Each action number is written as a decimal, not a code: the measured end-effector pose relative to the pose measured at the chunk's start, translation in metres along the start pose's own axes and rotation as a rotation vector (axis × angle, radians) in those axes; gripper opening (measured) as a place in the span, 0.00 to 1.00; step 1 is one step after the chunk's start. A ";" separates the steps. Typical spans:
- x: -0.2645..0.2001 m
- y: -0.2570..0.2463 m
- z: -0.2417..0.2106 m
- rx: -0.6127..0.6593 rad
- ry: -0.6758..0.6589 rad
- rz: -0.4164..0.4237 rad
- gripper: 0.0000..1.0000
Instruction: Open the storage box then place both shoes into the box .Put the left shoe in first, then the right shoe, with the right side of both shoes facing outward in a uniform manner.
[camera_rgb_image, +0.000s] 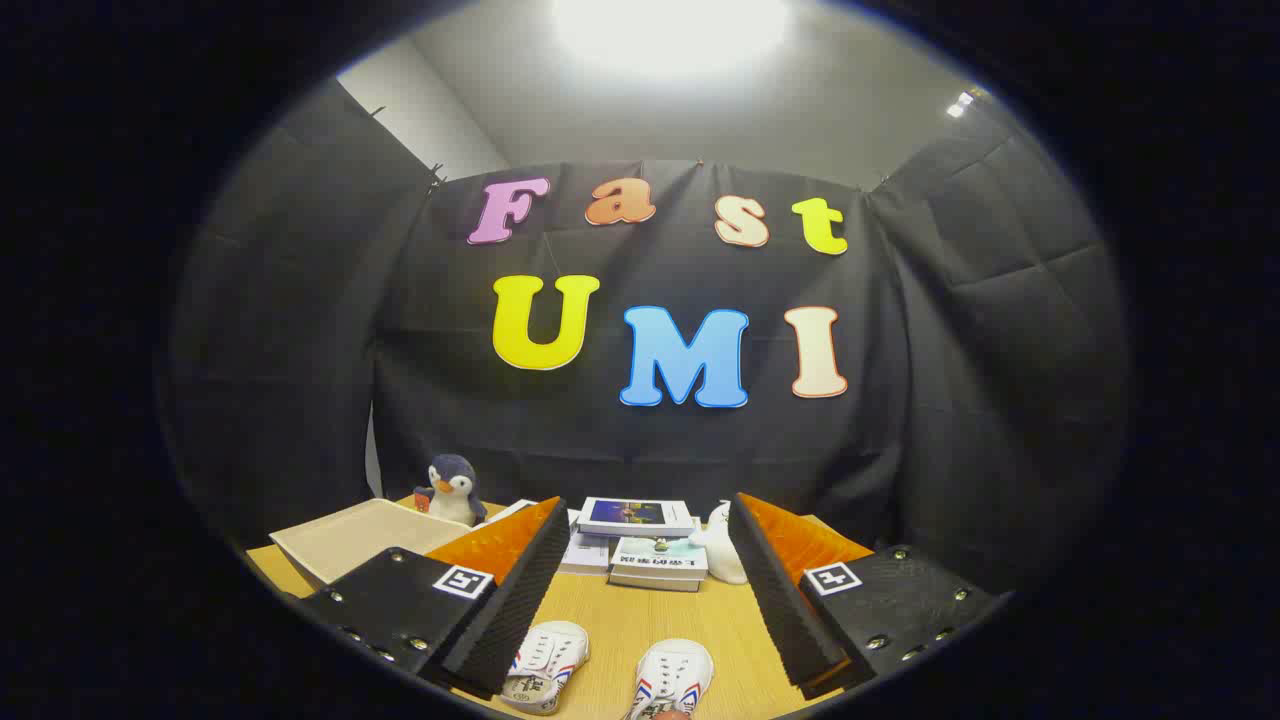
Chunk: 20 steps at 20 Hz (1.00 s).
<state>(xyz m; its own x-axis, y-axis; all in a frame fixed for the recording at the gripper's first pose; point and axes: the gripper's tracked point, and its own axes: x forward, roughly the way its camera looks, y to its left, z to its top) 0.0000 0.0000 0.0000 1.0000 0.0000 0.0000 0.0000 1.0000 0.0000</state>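
The claw is hovering spread wide, gripping nothing; two shoes are waiting at six o'clock; the storage box is sitting at ten o'clock on the tabletop, probably first.

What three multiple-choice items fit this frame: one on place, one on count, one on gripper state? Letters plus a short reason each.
1. Where do the shoes lie?
A. Inside the beige tray
B. On the wooden table, low between the fingers
C. On top of the stacked books

2. How many white shoes show?
A. One
B. Two
C. Three

3. How does the gripper stand?
A. Shut on a shoe
B. Shut on the penguin
C. Open, holding nothing

Key:
1 B: the left-hand shoe and the right-hand shoe rest on the table, toes pointing toward the books beyond them.
2 B: two white shoes with red and blue stripes, side by side.
3 C: the gripper has its fingers spread wide, touching nothing; the penguin toy sits far back beside the beige tray.
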 end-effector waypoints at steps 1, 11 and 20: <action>0.000 0.000 0.000 0.003 -0.002 -0.001 0.97; -0.005 0.002 0.000 -0.006 -0.006 0.005 0.97; 0.001 0.024 -0.007 0.060 0.029 0.080 0.97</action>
<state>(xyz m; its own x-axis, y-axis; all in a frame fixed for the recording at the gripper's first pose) 0.0014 0.0241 -0.0074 0.9963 0.0810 -0.0269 -0.0793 0.9950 0.0614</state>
